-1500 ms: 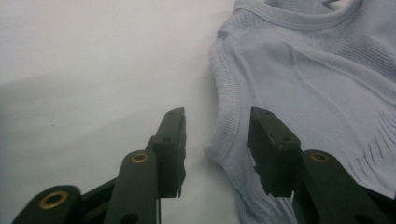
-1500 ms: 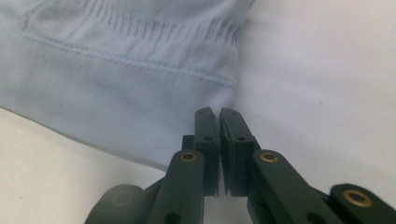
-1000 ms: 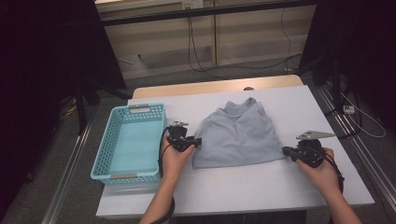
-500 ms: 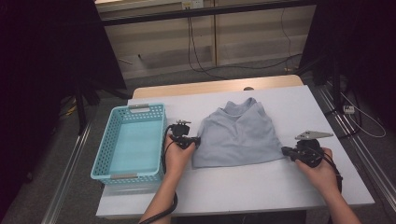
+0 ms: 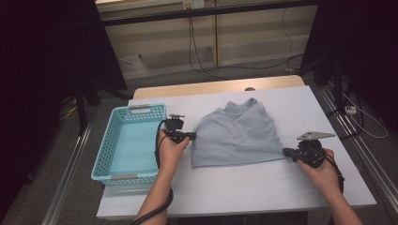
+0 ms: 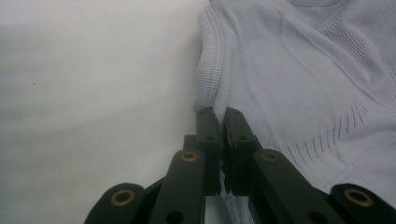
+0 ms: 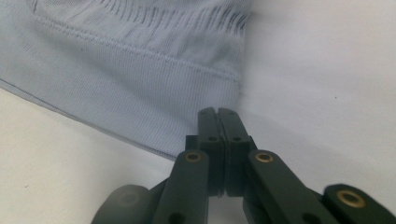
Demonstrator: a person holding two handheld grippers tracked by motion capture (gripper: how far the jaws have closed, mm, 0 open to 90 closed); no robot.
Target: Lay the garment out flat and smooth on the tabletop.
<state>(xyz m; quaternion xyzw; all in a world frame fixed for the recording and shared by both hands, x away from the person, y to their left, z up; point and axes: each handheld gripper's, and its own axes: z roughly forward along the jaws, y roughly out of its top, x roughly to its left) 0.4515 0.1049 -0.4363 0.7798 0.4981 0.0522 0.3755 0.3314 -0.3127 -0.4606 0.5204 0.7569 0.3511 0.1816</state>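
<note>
A pale blue-grey shirt (image 5: 239, 133) lies flat on the white table (image 5: 244, 187), collar toward the far side. My left gripper (image 5: 191, 136) sits at the shirt's left edge, and in the left gripper view (image 6: 223, 116) its jaws are shut with the ribbed edge of the shirt (image 6: 299, 84) pinched between them. My right gripper (image 5: 286, 151) is at the shirt's lower right corner. In the right gripper view (image 7: 218, 114) its jaws are pressed together at the corner of the shirt's hem band (image 7: 154, 88), and the cloth pulls toward them.
A light blue plastic basket (image 5: 105, 154) stands on the table's left side, just left of my left hand. Bare white tabletop lies in front of the shirt and to its right. Cables run across the floor beyond the far edge.
My left hand has edged slightly along the shirt's left edge. The right hand and the shirt have kept still.
</note>
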